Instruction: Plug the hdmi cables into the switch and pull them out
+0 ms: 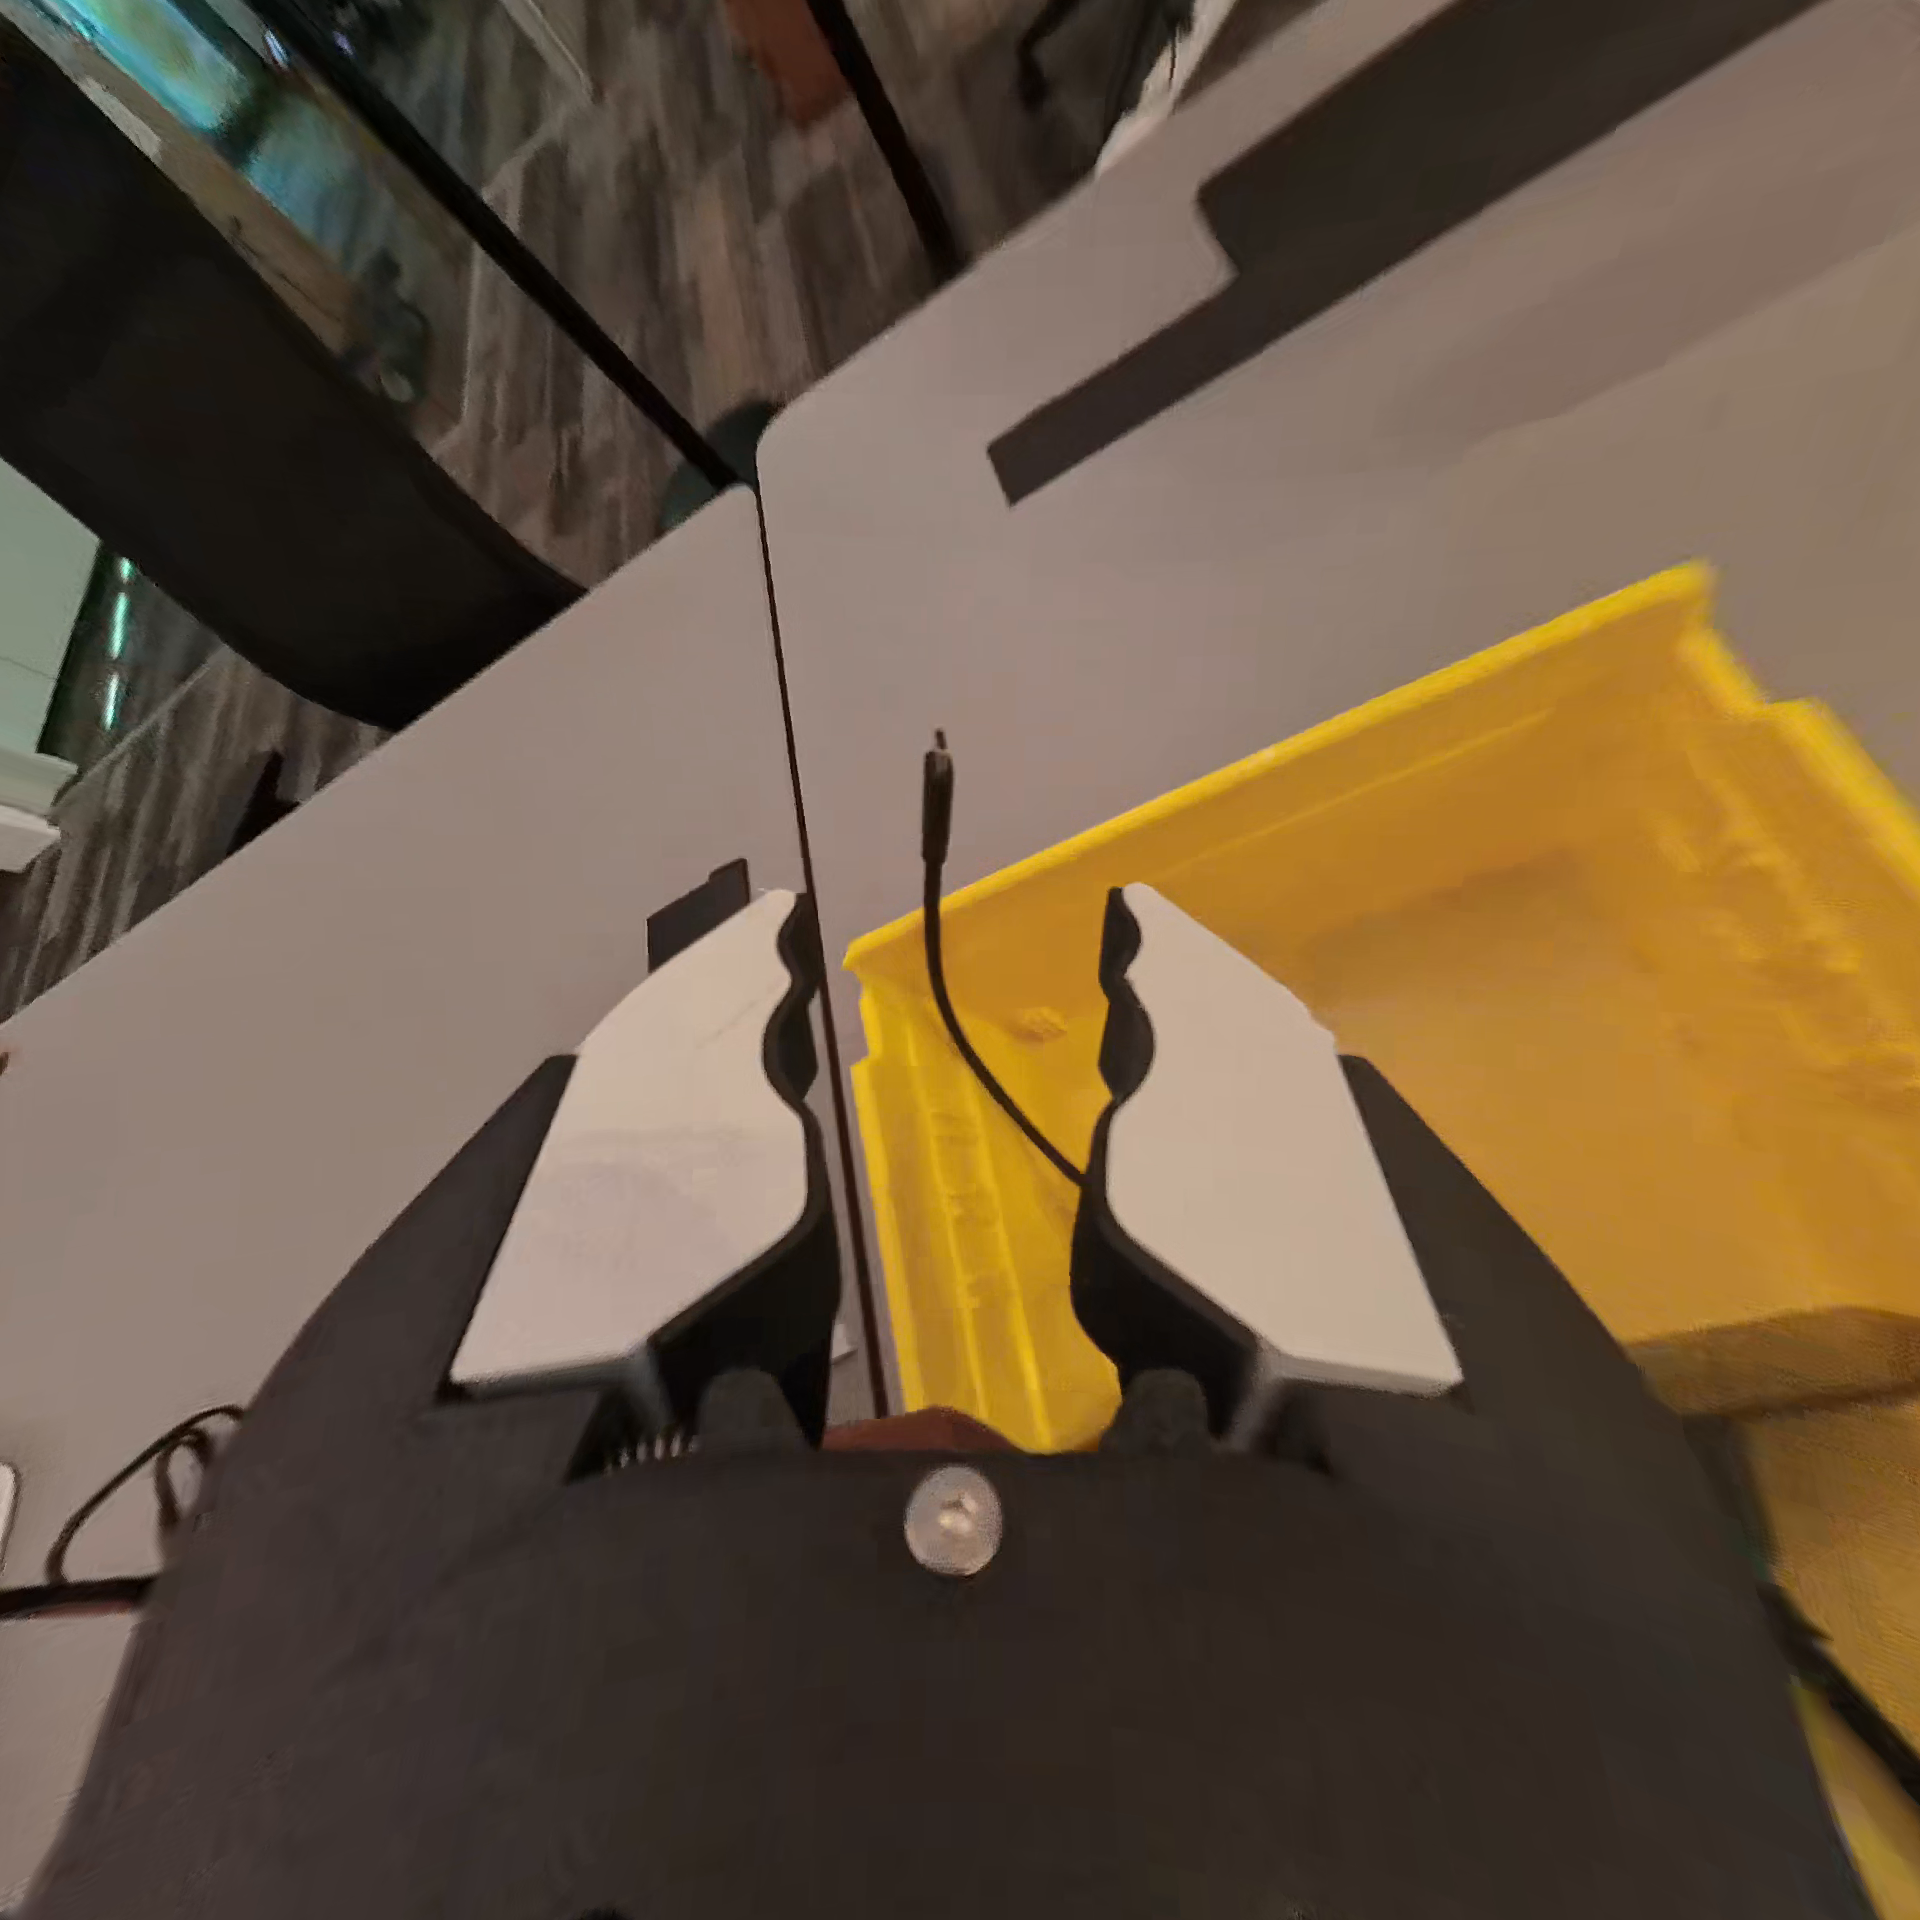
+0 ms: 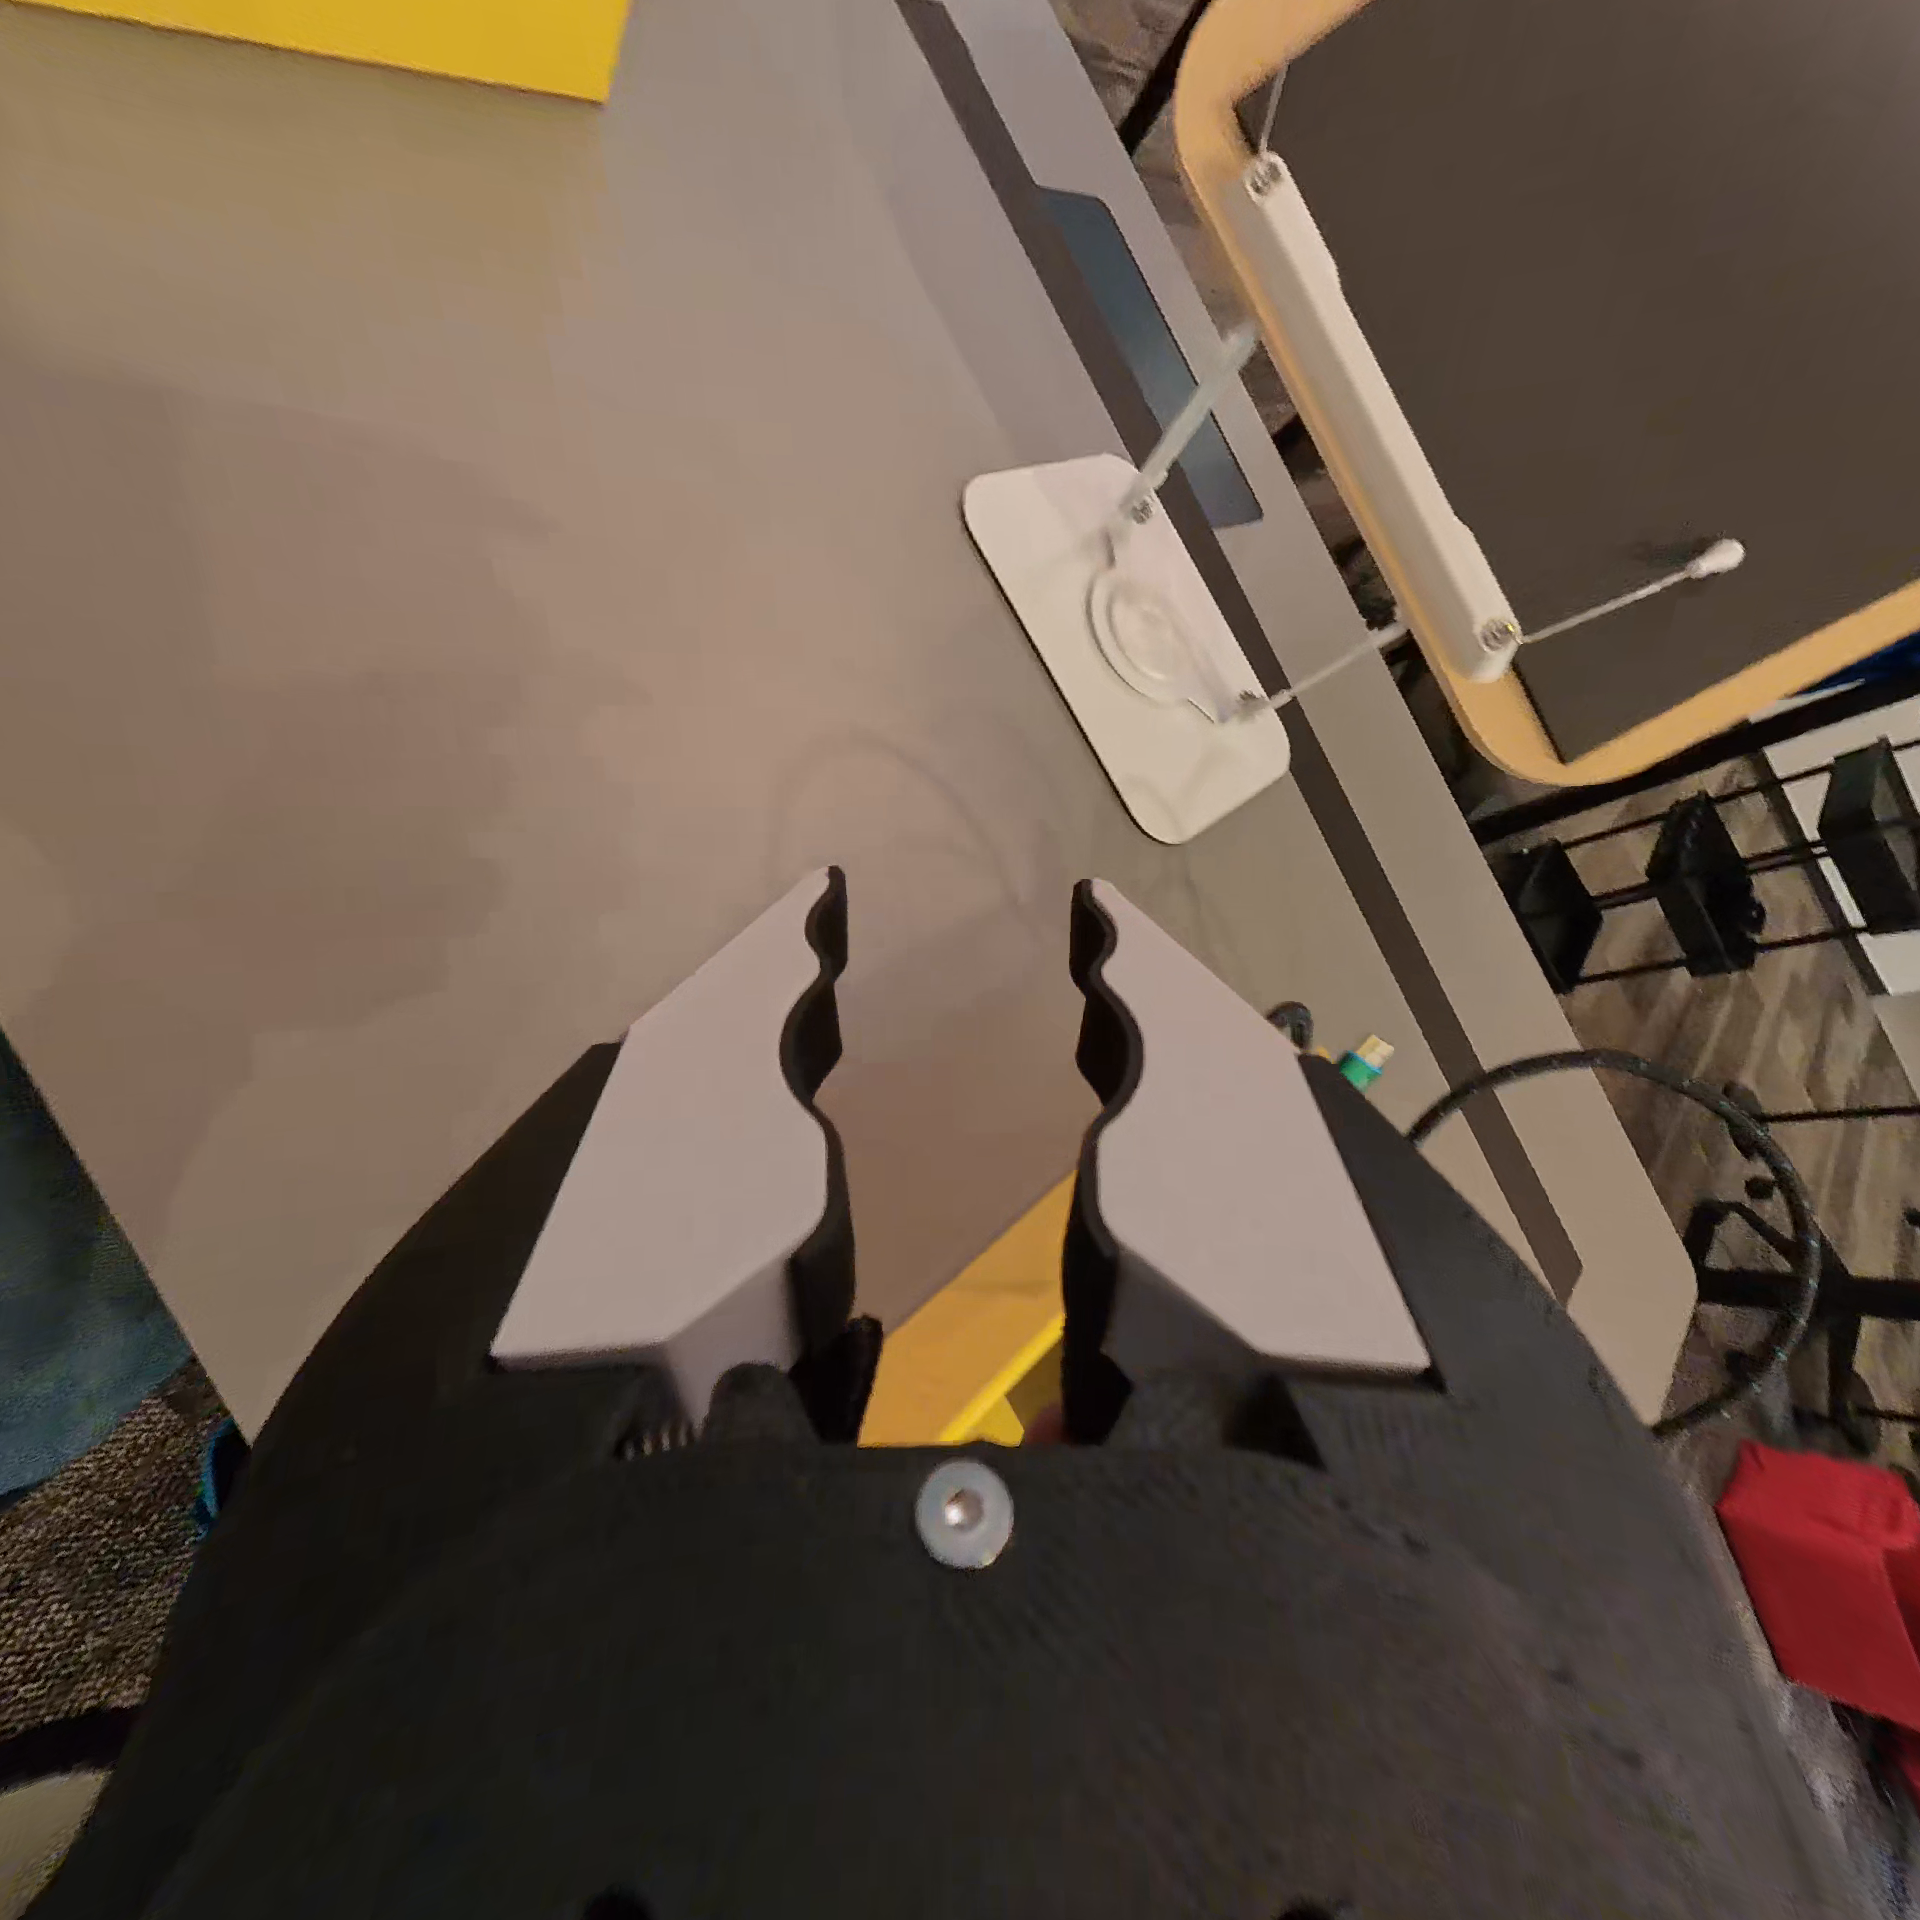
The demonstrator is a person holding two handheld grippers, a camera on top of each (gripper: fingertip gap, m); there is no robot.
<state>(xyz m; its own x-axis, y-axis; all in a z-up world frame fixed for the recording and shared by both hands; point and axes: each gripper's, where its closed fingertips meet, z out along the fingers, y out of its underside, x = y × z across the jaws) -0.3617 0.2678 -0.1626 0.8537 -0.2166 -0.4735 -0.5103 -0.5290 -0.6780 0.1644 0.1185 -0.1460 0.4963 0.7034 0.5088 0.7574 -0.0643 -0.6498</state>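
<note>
My left gripper [image 1: 961,904] hung tilted over the grey table [image 1: 416,1039], jaws apart, gripping nothing. A thin black cable [image 1: 940,821] rose between the fingers, plug end up, free of both pads, in front of a yellow bin [image 1: 1455,935]. My right gripper [image 2: 958,883] pointed down at bare tabletop, jaws parted and empty. A white stand base [image 2: 1049,582] lay just ahead. Switch not seen in either view.

Yellow bin [image 1: 1455,987], thin black cable [image 1: 940,831], grey table [image 2: 416,623], white stand base [image 2: 1049,582].
</note>
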